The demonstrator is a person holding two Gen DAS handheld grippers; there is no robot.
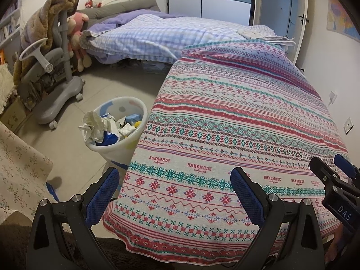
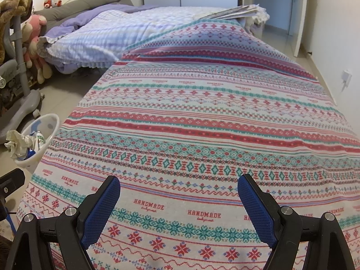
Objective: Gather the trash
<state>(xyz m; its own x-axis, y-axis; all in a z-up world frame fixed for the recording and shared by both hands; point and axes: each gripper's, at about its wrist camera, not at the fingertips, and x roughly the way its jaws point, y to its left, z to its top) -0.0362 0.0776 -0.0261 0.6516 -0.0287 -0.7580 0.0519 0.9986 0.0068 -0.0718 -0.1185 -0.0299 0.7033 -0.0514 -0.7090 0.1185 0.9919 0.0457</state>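
1. The trash sits in a white bin (image 1: 117,123) on the floor, against the left edge of the tabletop. It is heaped to the rim with crumpled paper (image 1: 94,123), blue scraps and a bit of yellow. In the left wrist view it lies at about ten o'clock from the left claw; in the right wrist view it is at nine o'clock, half cut off by the cloth.

2. The tabletop, under a striped patterned cloth (image 1: 236,123), shows no loose trash anywhere on its visible surface. A stack of folded papers (image 1: 270,37) rests at its far end, near one o'clock; whether that counts as trash I cannot tell.

3. The left claw (image 1: 175,191) is released, jaws wide with only cloth below. The right claw (image 2: 178,202) is likewise spread wide and empty. It also shows at the three o'clock edge of the left wrist view.

4. Step in hand, as I judge it: collecting looks finished or paused between items, with both claws hovering over the near end of the cloth.

5. On the floor (image 1: 74,157) at about eight o'clock lies a small blue strip (image 1: 52,191), possibly a dropped scrap.

6. The next move calls for scanning the floor. If that strip is trash, the left claw must swing off the tabletop edge, drop low, pinch it and carry it to the bin.
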